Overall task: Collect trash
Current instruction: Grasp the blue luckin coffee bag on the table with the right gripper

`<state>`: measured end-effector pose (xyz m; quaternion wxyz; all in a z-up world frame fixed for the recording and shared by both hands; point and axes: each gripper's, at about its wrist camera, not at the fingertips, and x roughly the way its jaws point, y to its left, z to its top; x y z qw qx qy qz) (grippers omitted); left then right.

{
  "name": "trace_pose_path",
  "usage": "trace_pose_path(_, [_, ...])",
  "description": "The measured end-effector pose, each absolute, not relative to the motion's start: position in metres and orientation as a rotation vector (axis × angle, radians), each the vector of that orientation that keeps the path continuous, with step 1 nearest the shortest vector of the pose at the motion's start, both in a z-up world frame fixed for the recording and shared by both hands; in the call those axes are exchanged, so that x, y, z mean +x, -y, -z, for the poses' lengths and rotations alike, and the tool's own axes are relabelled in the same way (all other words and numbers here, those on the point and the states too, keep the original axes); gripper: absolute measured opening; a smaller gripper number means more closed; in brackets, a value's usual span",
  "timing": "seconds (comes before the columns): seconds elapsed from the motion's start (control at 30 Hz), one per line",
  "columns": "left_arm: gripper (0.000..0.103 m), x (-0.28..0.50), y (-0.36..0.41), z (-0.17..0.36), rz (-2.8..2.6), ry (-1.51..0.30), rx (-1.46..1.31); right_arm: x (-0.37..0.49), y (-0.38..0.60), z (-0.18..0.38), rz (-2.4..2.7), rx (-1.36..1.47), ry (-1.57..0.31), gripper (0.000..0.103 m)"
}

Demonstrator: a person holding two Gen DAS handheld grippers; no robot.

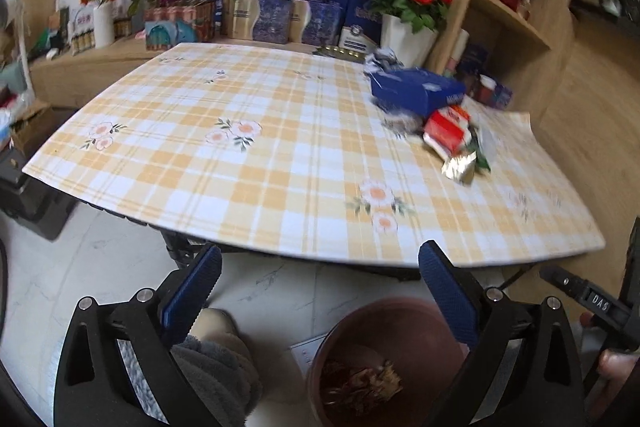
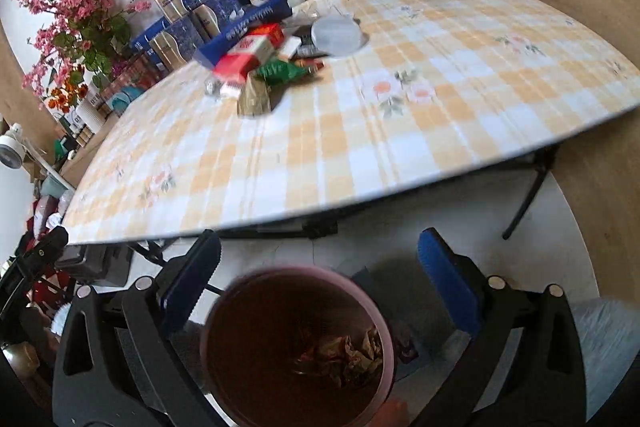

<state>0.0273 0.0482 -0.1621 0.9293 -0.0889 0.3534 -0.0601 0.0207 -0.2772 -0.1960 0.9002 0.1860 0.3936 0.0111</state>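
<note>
Both your grippers are empty, with fingers spread wide: the left gripper (image 1: 320,291) and the right gripper (image 2: 320,287) hang low in their frames over the bin (image 2: 298,343), which stands on the floor. The trash pile (image 1: 432,115) lies at the right of the table (image 1: 240,155) in the left view, upper centre in the right view. It looks light and crushable: take the red pack (image 2: 244,61) across its flat sides, the foil wrapper (image 2: 254,99) by a crumpled edge; foil probably slips.
</note>
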Motion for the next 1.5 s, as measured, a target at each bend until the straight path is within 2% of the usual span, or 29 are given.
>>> trace_pose_path(0.17, [0.096, 0.054, -0.055, 0.141, 0.085, -0.693, -0.168, 0.064, 0.289, 0.168, 0.016, 0.338, -0.804, 0.097])
trace_pose_path(0.43, [0.096, 0.118, -0.064, 0.099, 0.044, -0.621, -0.136, 0.172, 0.309, 0.132, -0.132, 0.438, -0.7, 0.097])
trace_pose_path(0.57, [0.096, 0.141, -0.066, 0.085, 0.042, -0.588, -0.103, 0.228, 0.3, 0.13, -0.224, 0.469, -0.686, 0.083])
trace_pose_path(0.73, [0.096, 0.159, -0.072, 0.088, 0.037, -0.584, -0.105, 0.28, 0.288, 0.146, -0.328, 0.565, -0.733, 0.072])
trace_pose_path(1.0, [0.096, 0.167, -0.084, 0.123, -0.004, -0.661, -0.141, 0.326, 0.293, 0.178, -0.373, 0.84, -0.809, 0.066])
trace_pose_path(1.1, [0.096, 0.165, -0.087, 0.131, -0.02, -0.675, -0.147, 0.34, 0.293, 0.184, -0.375, 0.917, -0.83, 0.052])
trace_pose_path(1.13, [0.096, 0.164, -0.088, 0.132, -0.02, -0.677, -0.156, 0.344, 0.293, 0.186, -0.372, 0.941, -0.843, 0.036])
trace_pose_path(1.17, [0.096, 0.163, -0.089, 0.132, -0.02, -0.678, -0.165, 0.349, 0.293, 0.191, -0.371, 0.988, -0.864, 0.029])
trace_pose_path(1.3, [0.096, 0.153, -0.094, 0.135, -0.028, -0.671, -0.174, 0.342, 0.292, 0.176, -0.393, 1.058, -0.818, 0.021])
trace_pose_path(1.5, [0.096, 0.142, -0.099, 0.14, -0.011, -0.721, -0.206, 0.312, 0.295, 0.125, -0.436, 1.081, -0.647, 0.02])
